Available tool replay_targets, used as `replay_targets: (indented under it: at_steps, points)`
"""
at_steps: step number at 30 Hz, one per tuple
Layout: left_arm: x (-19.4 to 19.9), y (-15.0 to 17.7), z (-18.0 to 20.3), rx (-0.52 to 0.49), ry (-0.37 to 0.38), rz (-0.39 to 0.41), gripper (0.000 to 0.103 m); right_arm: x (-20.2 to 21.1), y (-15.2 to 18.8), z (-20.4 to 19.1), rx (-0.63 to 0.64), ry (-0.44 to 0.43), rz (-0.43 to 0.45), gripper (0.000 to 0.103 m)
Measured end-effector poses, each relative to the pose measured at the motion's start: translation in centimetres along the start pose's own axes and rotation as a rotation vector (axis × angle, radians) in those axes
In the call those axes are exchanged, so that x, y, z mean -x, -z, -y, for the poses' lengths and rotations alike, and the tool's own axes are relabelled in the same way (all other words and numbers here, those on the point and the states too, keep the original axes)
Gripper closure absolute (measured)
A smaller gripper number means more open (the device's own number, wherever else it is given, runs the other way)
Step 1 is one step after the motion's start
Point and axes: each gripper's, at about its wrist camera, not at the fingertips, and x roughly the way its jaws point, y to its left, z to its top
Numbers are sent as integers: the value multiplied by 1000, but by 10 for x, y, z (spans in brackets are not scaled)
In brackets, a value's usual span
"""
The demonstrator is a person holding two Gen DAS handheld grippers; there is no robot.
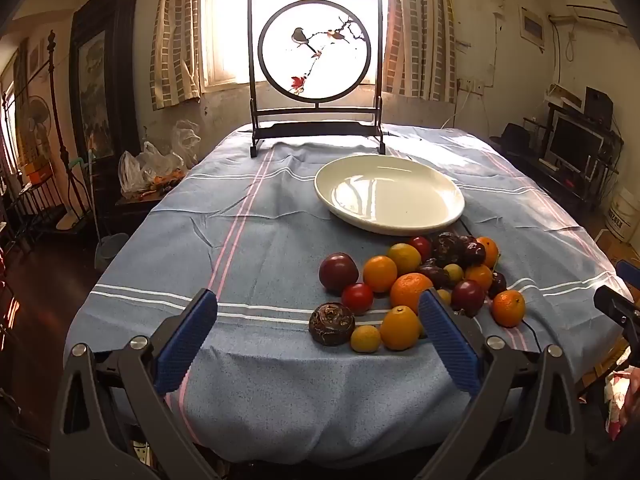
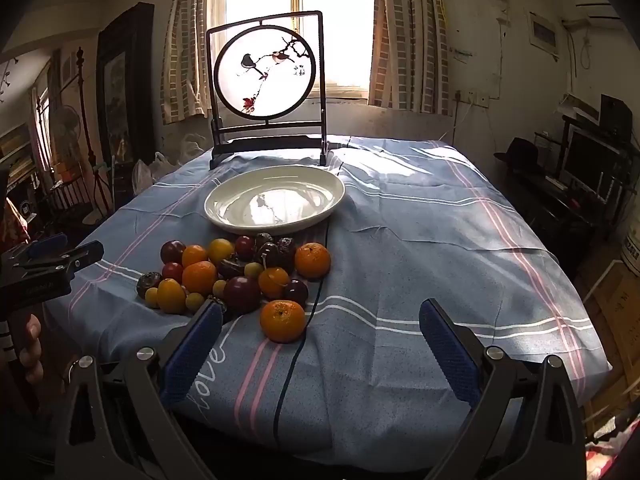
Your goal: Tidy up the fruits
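Observation:
A heap of small fruit point(image 1: 420, 280) point(image 2: 232, 276) lies on the blue striped tablecloth: oranges, yellow and red fruits, dark purple ones. A lone orange point(image 2: 283, 321) sits nearest the right gripper. Behind the heap stands an empty white plate point(image 1: 390, 194) point(image 2: 276, 200). My left gripper point(image 1: 318, 308) is open, hanging over the front of the table, left of the heap, a brown wrinkled fruit point(image 1: 332, 323) between its blue fingers point(image 1: 186, 344) in the picture. My right gripper point(image 2: 320, 320) is open too, right of the heap, holding nothing.
A framed round bird screen point(image 1: 316, 68) point(image 2: 266, 88) stands at the table's far edge behind the plate. A thin dark cable point(image 2: 304, 332) runs across the cloth past the lone orange. Furniture and plastic bags point(image 1: 152, 168) crowd the left; a TV stand point(image 1: 576, 152) stands at the right.

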Motion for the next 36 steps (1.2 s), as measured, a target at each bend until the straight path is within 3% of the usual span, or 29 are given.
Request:
replay_targets:
  at_steps: [36]
  points:
    - [-5, 4, -2, 7, 4, -8, 5, 1, 2, -6, 20, -21, -9, 4]
